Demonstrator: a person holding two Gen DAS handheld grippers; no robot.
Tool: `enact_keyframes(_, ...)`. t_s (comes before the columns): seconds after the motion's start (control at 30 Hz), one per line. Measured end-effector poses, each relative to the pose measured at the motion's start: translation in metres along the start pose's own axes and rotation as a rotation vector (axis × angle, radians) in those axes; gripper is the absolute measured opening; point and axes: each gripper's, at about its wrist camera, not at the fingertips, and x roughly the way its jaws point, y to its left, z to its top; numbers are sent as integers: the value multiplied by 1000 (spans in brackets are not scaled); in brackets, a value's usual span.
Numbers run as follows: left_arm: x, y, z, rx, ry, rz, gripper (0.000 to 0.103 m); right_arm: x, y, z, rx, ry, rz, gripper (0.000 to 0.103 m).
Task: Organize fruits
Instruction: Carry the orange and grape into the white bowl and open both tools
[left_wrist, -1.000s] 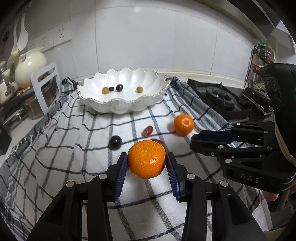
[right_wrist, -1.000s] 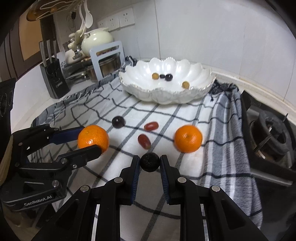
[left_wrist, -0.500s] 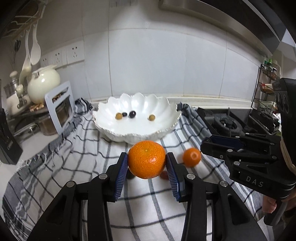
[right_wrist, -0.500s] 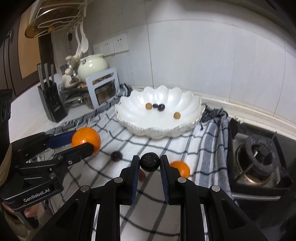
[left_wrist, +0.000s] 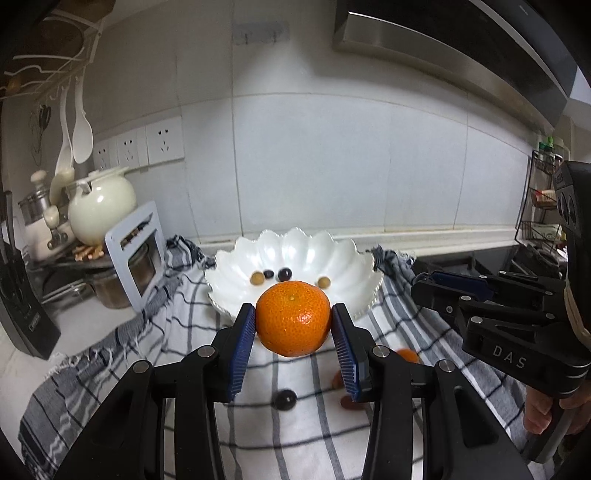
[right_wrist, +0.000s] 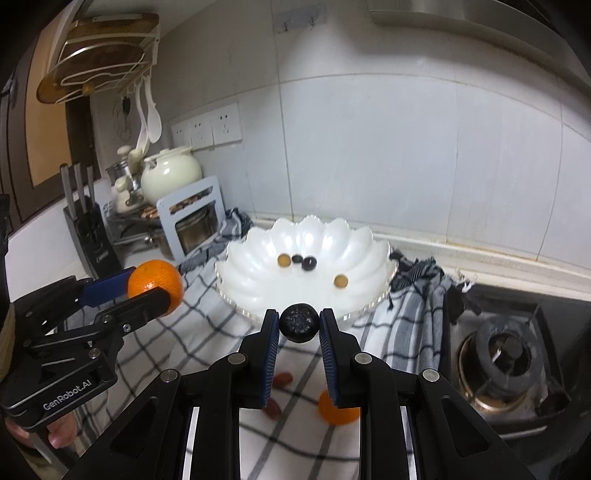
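Mid-carry: left gripper (left_wrist: 293, 325) clamps an orange (left_wrist: 293, 317), right gripper (right_wrist: 298, 323) a blueberry (right_wrist: 298, 322), both held above the cloth (left_wrist: 110, 369); next, over the bowl (right_wrist: 251, 266), release

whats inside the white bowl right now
The white scalloped bowl holds four small fruits: two tan ones and two dark ones. Its near floor is hidden behind the blueberry held in the right gripper.

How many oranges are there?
2: one orange gripped in the left gripper, another orange lying on the checked cloth, partly hidden behind the right gripper's finger.
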Motion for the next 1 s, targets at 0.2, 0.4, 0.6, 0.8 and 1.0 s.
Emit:
enact_keyframes(0.2, 6, 8, 18, -2, -22, 12, 42, 6, -1, 19, 1, -29, -12, 24)
enact_keyframes(0.4, 20, 17, 33, -27, -10, 7, 42, 19, 0, 36, -3, -33, -39, 24)
enact_keyframes(0.6, 35, 26, 44, -38, 6, 8, 42, 41, -1, 49, -13, 0, -50, 24)
enact_keyframes(0.8, 61, 35, 54, -46, 53, 10, 42, 64, -3, 60, -14, 32, -61, 24)
enact_keyframes(1.0, 91, 40, 59, -26, 108, -1, 42, 91, -8, 66, 5, 89, -52, 24)
